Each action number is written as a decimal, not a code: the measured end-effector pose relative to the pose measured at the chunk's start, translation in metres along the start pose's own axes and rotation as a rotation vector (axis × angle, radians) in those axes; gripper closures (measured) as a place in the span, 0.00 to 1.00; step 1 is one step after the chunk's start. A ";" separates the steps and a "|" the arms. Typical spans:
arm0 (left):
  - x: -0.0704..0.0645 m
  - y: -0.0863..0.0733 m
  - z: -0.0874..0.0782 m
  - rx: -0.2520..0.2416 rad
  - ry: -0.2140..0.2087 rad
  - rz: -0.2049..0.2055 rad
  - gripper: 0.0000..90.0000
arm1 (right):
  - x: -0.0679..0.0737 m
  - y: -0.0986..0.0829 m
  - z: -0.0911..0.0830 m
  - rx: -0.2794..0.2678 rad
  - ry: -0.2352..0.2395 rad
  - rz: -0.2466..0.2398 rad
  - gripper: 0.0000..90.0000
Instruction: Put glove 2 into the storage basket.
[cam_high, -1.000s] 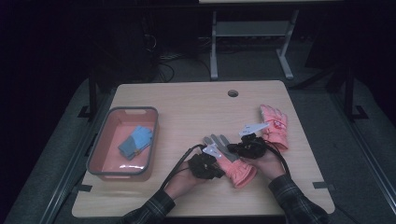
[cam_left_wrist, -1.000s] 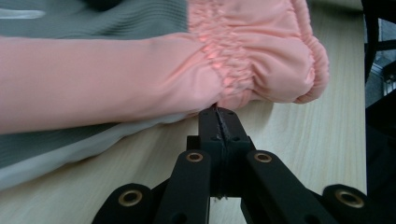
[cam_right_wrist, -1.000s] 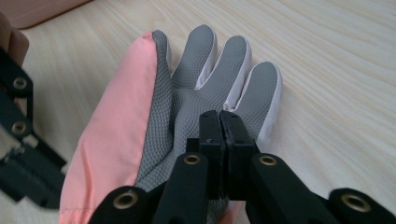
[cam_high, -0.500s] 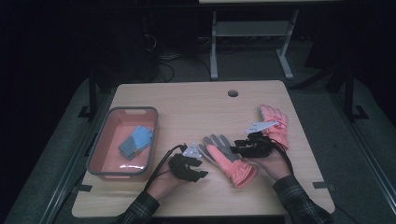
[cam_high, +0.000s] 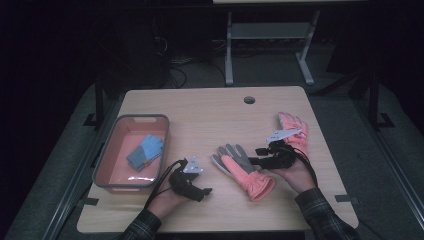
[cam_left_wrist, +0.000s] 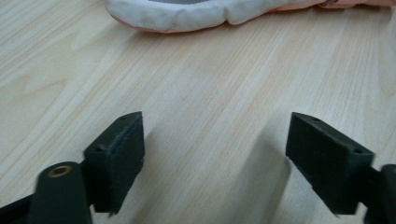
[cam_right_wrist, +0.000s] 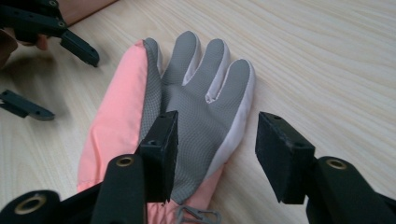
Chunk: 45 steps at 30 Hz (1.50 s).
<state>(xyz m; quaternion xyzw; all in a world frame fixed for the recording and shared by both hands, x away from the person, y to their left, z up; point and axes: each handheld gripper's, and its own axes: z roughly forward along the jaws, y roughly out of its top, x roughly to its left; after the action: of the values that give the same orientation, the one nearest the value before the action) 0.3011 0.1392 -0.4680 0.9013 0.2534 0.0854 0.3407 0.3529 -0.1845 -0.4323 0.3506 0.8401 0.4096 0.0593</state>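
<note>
Your right gripper (cam_right_wrist: 212, 154) hangs wide open and empty over the salmon-pink fabric glove with grey palm (cam_high: 243, 169), which lies mid-table. Your left gripper (cam_high: 200, 190), equally spread and empty, sits apart. You seem poised to grasp: lower, then close on the palm edge.

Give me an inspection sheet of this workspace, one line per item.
Surface: wooden table, a round hole near its far edge.
Job's things: palm-up glove at centre; second glove to the right; pink bin at left holding blue gloves.
Clutter: nothing seen.
Grippers: left hand-held gripper open over bare wood; right hand-held gripper open at the palm-up glove.
Cables: black cable from the left gripper.
Surroundings: dark room, metal stand and floor wires behind the table.
</note>
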 end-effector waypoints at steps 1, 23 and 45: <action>0.000 -0.002 0.000 -0.004 0.006 0.011 0.17 | -0.001 0.001 -0.002 0.011 -0.007 0.013 0.54; 0.001 -0.013 0.001 -0.079 0.010 0.013 0.14 | -0.053 0.009 -0.049 -0.022 -0.198 0.123 0.89; 0.001 -0.012 0.002 -0.084 0.014 0.006 0.14 | -0.125 -0.008 -0.048 0.013 -0.404 0.246 1.00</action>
<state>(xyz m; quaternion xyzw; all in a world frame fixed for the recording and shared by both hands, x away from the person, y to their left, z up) 0.2973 0.1466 -0.4774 0.8863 0.2494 0.1034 0.3763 0.4230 -0.2983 -0.4304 0.5254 0.7647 0.3299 0.1738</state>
